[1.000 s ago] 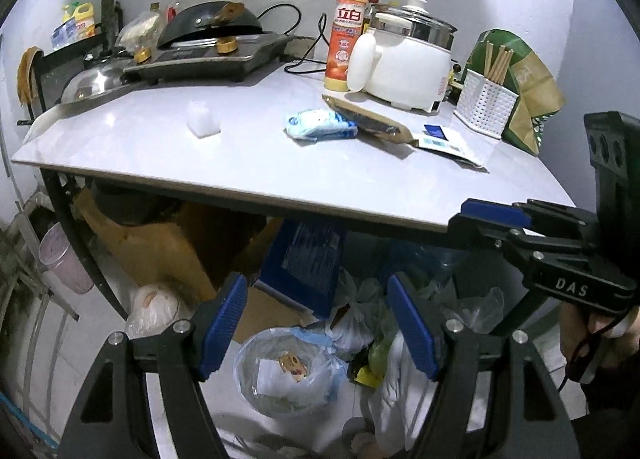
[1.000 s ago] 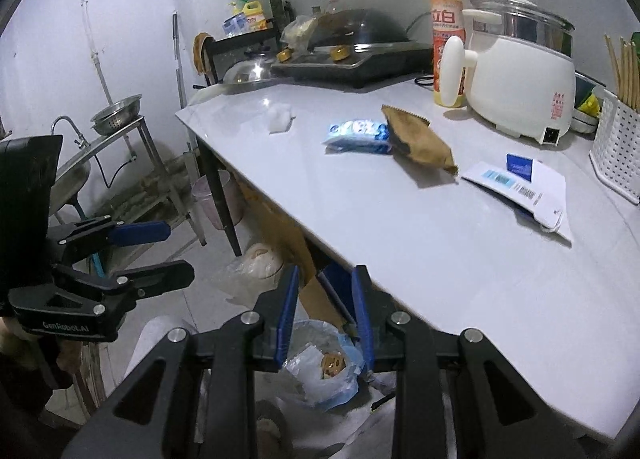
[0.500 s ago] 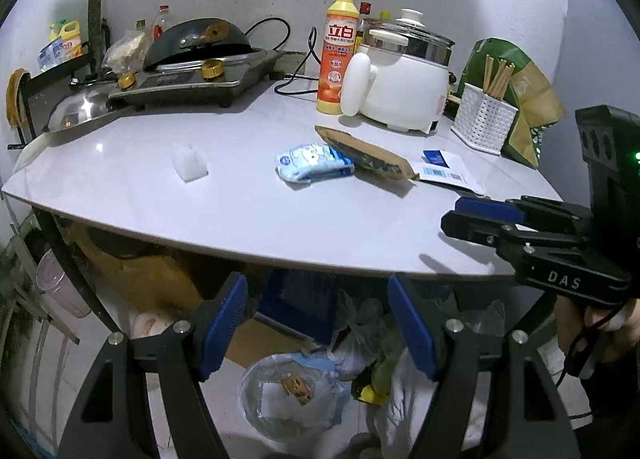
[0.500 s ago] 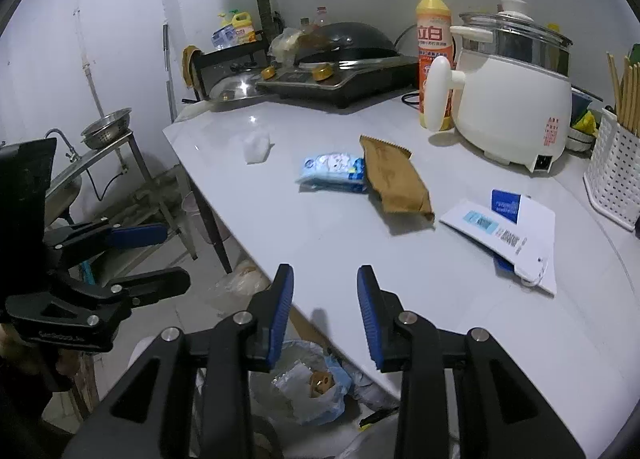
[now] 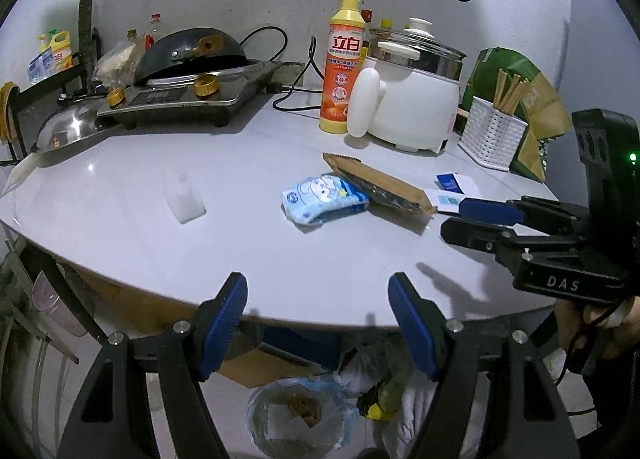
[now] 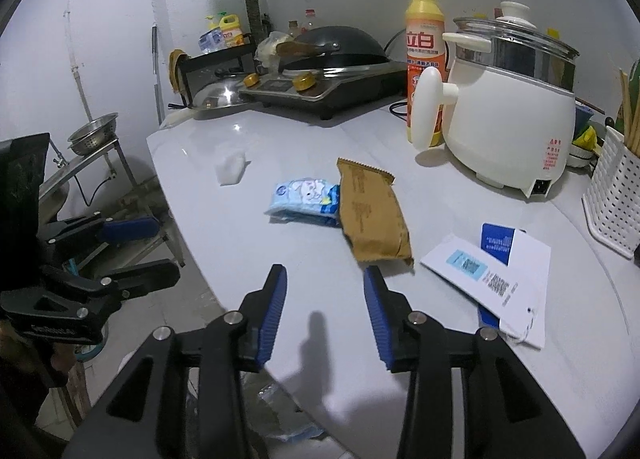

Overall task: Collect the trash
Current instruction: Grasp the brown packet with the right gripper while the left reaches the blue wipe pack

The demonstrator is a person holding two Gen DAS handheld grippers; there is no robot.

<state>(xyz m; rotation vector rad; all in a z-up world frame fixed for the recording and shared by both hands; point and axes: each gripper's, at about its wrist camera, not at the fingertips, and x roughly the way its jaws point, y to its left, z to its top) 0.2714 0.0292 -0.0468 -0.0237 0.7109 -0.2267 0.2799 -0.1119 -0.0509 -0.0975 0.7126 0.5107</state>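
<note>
White countertop (image 6: 256,259) with trash scattered on it: a light blue tissue pack (image 6: 304,197) near the middle, touching a brown paper pouch (image 6: 374,219) which lies partly over its right end; a crumpled white tissue (image 6: 230,167) well apart to the left; a white and blue paper tag (image 6: 496,267) to the right of the pouch. Right gripper (image 6: 325,313) above the near part of the counter, jaws opening, blue pads apart, nothing between them, pointing toward the pouch and the tissue pack. Left gripper (image 5: 316,323) at the front edge of the counter, jaws spread wide and empty, no contact with any item. Below the counter edge, in the left wrist view, a plastic bag (image 5: 296,415) on the floor, open at the top, with some paper and brown scraps inside, beside other bags. At the back of the counter: an orange and yellow detergent bottle (image 5: 346,67), just beside a white electric pot (image 5: 412,99) with glass lid; a stove (image 5: 180,95) with a dark wok (image 5: 192,53) on it to the left; a white perforated holder (image 5: 494,135) with chopsticks to the right.
</note>
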